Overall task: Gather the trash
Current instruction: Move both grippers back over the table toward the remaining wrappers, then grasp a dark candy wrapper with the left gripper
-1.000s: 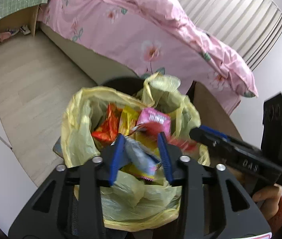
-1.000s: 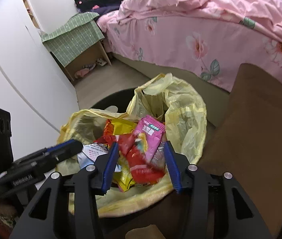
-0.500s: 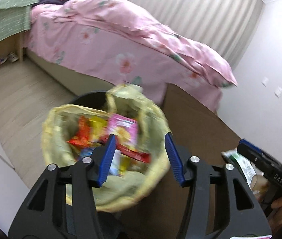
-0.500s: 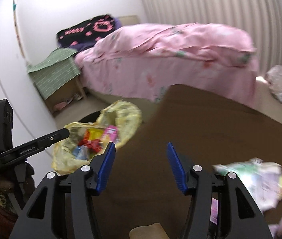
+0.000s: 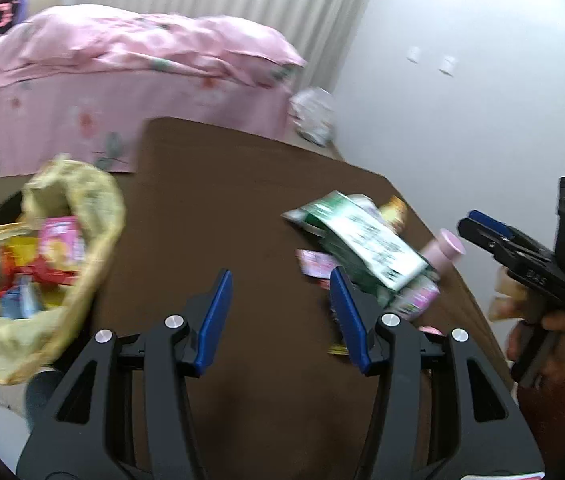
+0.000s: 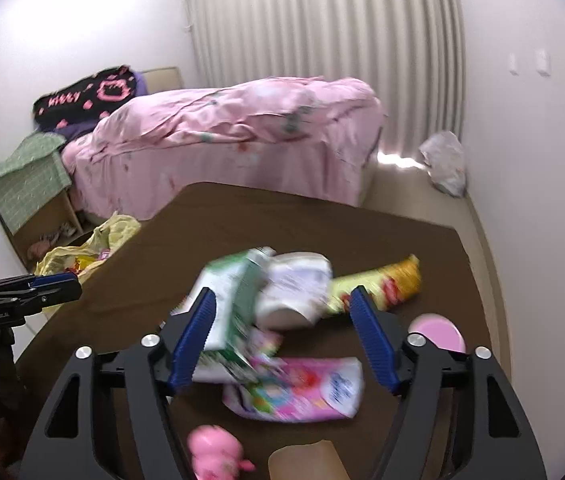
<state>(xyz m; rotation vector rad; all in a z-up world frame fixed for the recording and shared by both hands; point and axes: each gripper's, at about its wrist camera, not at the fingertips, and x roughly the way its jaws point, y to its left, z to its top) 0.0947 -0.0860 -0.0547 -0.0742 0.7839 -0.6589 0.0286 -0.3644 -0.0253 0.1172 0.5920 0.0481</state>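
At nine o'clock from my left gripper sits the yellow bag, hanging off the table's left edge and already stuffed with wrappers. It looks so full that more stuff could slide back out, and I think a bump from me could tip it.

My left gripper is spread apart with nothing in it, over bare table. The pile of trash lies at about two o'clock from it. If I swing over too fast, I could knock that pile off the far edge.

Next comes the green pack, lying on top of a white pouch and a pink wrapper. My right gripper hangs over them, and its jaws are opening with nothing pinched yet. The picture is blurry here, so I could miss or grab two things at once, and one might drop on the way to the bag.

At one o'clock from it lies a yellow packet. At three o'clock is a pink cap. It looks round and may roll away if nudged.
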